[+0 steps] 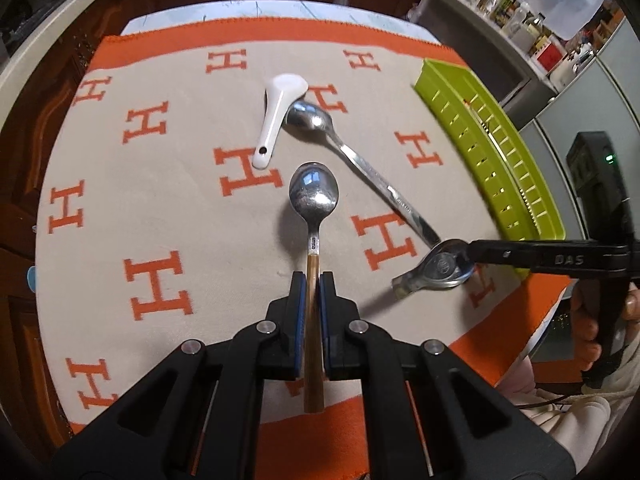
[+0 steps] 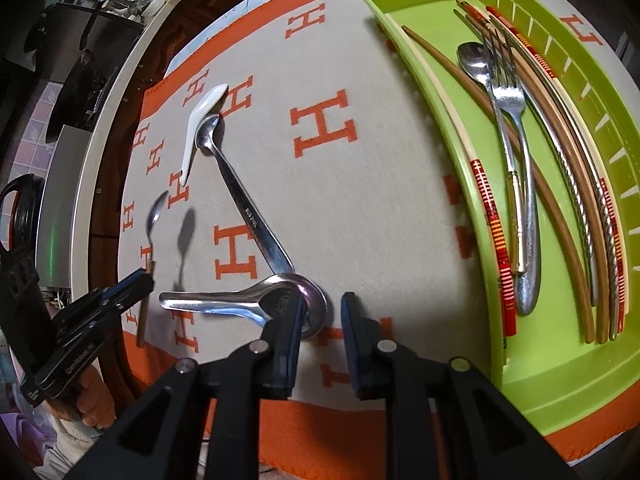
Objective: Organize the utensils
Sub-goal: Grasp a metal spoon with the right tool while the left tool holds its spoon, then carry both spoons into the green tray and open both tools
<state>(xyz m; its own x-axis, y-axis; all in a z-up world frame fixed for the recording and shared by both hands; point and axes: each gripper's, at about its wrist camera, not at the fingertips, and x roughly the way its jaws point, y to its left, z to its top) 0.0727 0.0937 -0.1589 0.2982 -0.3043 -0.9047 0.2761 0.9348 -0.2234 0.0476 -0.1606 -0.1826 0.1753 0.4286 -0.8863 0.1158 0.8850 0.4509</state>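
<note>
My left gripper [image 1: 313, 282] is shut on the wooden handle of a steel spoon [image 1: 314, 194], held above the cloth with its bowl pointing away. In the right wrist view this spoon [image 2: 154, 216] hangs over its own shadow, in the left gripper [image 2: 134, 282]. My right gripper [image 2: 324, 316] is open, low over the bowl of a short steel soup spoon [image 2: 240, 304]; its left finger covers part of the bowl. From the left wrist view the right gripper [image 1: 472, 254] reaches over that soup spoon [image 1: 434, 270]. A white ceramic spoon [image 1: 280, 120] and a long steel spoon [image 1: 360, 164] lie on the cloth.
A green slotted tray [image 2: 540, 360] on the right holds several chopsticks, a fork [image 2: 508, 108] and a small spoon [image 2: 474, 60]. An orange and beige patterned cloth [image 1: 160, 200] covers the table. Dark cabinets and a cluttered counter stand beyond. A person's hand [image 1: 588, 320] holds the right gripper.
</note>
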